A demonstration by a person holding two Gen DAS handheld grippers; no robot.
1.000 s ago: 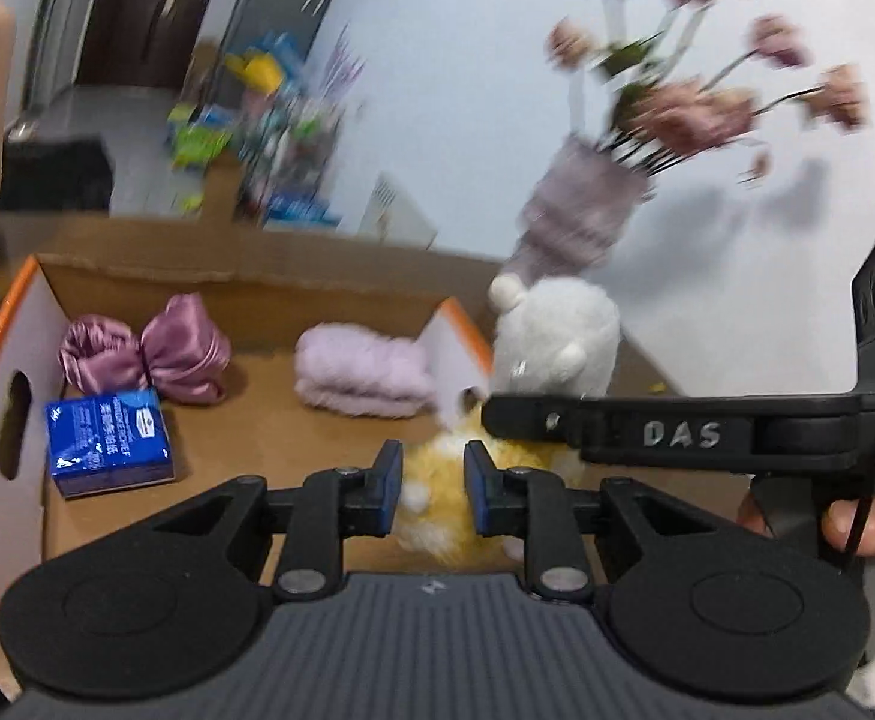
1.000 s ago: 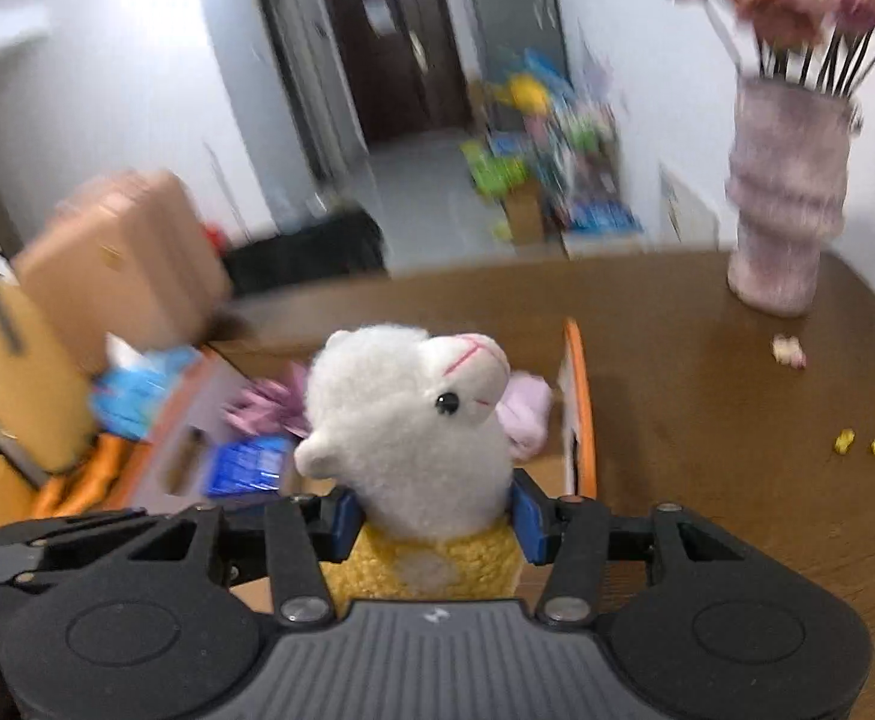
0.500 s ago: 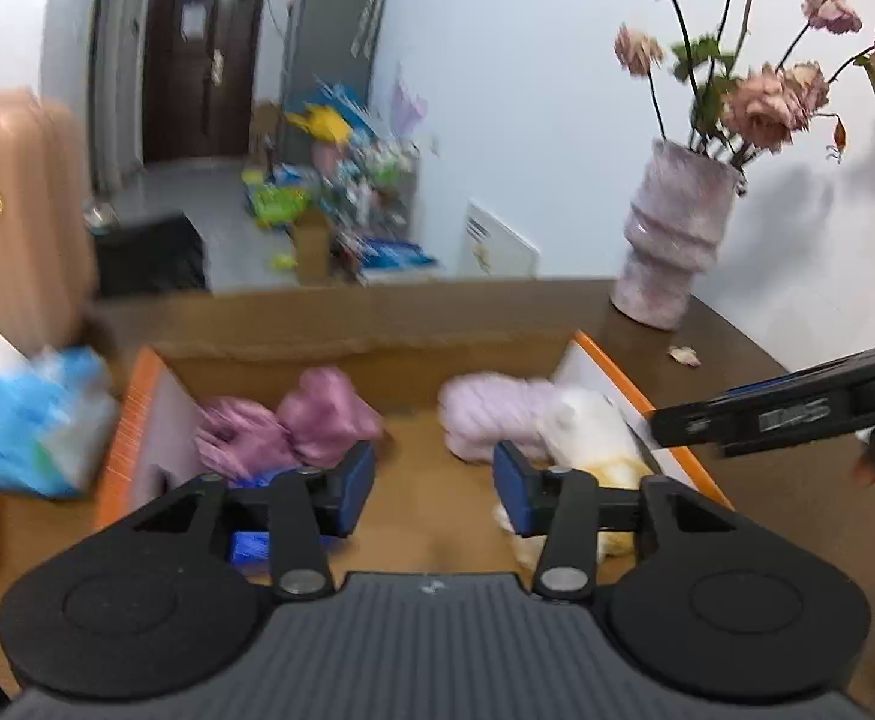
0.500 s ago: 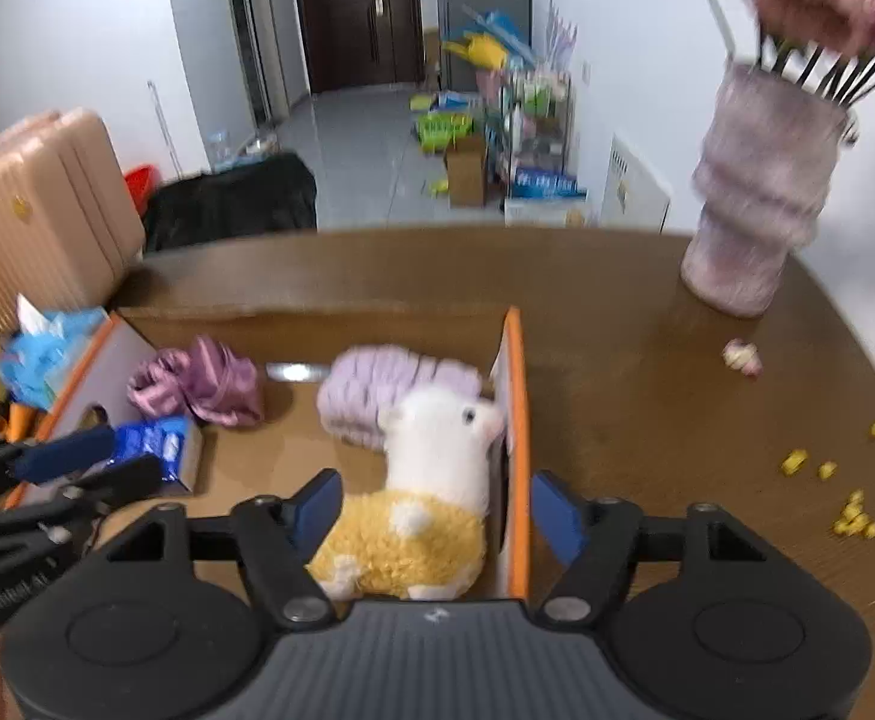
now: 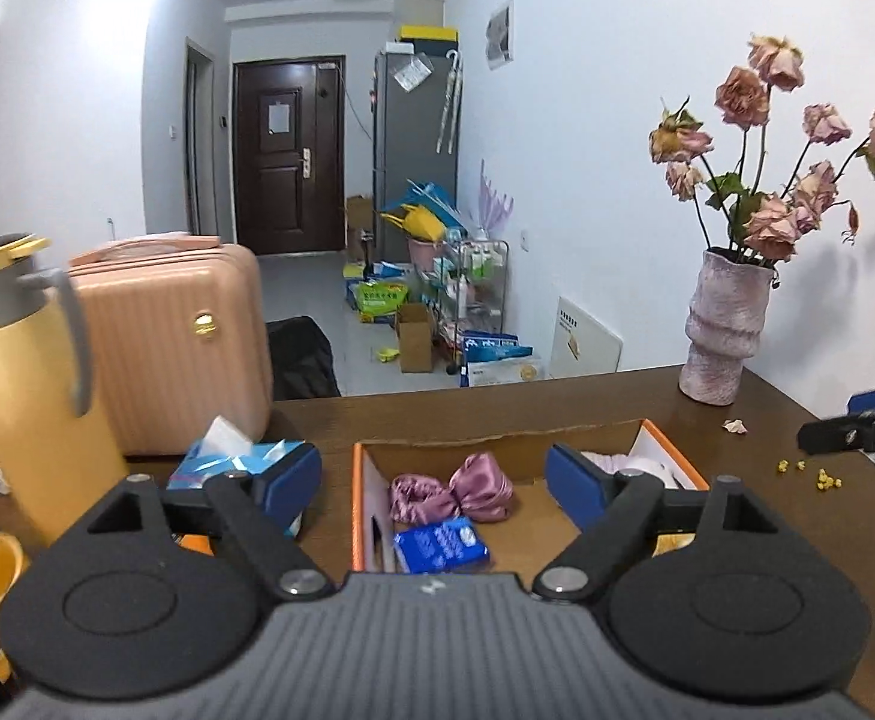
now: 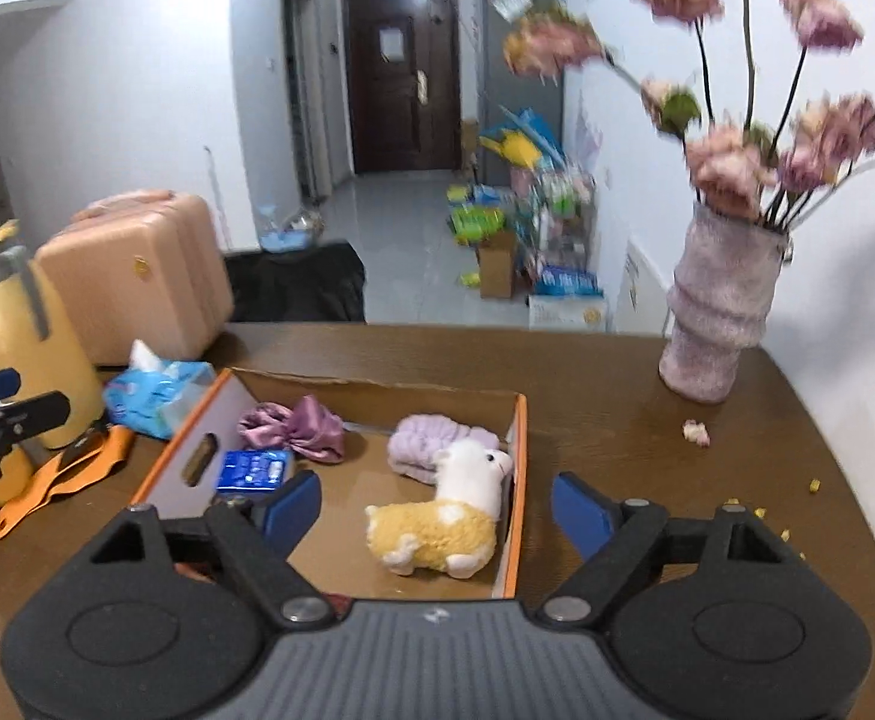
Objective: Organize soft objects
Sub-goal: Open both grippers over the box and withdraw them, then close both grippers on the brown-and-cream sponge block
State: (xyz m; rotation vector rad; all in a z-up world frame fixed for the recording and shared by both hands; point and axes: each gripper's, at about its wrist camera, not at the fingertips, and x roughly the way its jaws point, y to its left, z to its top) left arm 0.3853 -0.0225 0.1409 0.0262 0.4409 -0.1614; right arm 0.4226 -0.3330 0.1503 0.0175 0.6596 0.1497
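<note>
Alpaca (image 6: pixel 437 531) lies on its side in the box (image 6: pixel 512 510), against its right wall near the front corner, long axis across my view, just below my right gripper (image 6: pixel 436 507); both it and the left gripper (image 5: pixel 434 483) gape empty after opening.

I am in a lived-in home: dark wooden front door (image 5: pixel 288 156), grey fridge (image 5: pixel 416 150), ribbed pink suitcase (image 5: pixel 179 354), textured vase of dried roses (image 5: pixel 725 330) on my brown desk (image 5: pixel 587 405).
</note>
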